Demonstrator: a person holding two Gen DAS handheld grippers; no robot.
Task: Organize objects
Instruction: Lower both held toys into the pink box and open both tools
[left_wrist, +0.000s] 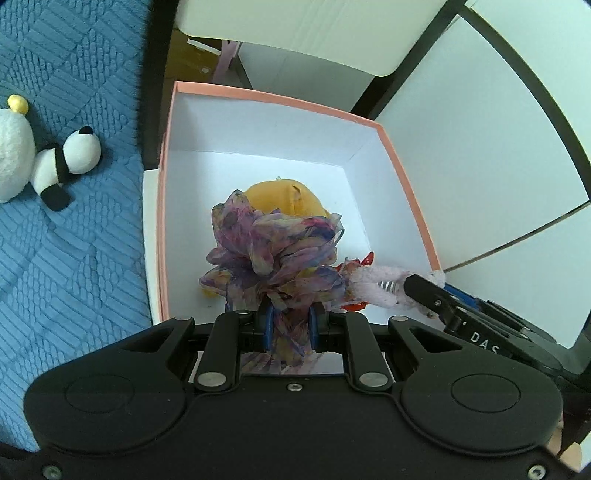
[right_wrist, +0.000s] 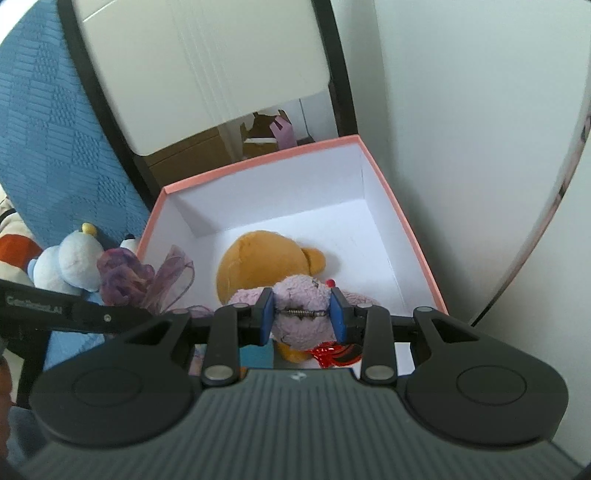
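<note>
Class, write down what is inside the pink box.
Inside the pink box: an orange plush and something red, partly covered by the held purple scrunchie and lilac plush.

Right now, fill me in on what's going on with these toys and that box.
A person with two handheld grippers is packing soft things into the pink box. The left gripper is shut on a purple floral scrunchie over the box. The right gripper is shut on a fuzzy lilac clip. An orange plush toy already lies inside. A panda plush and a white plush remain on the blue quilt.

Blue quilt (left_wrist: 74, 258), perhaps cardboard boxes (right_wrist: 192, 155)
</note>
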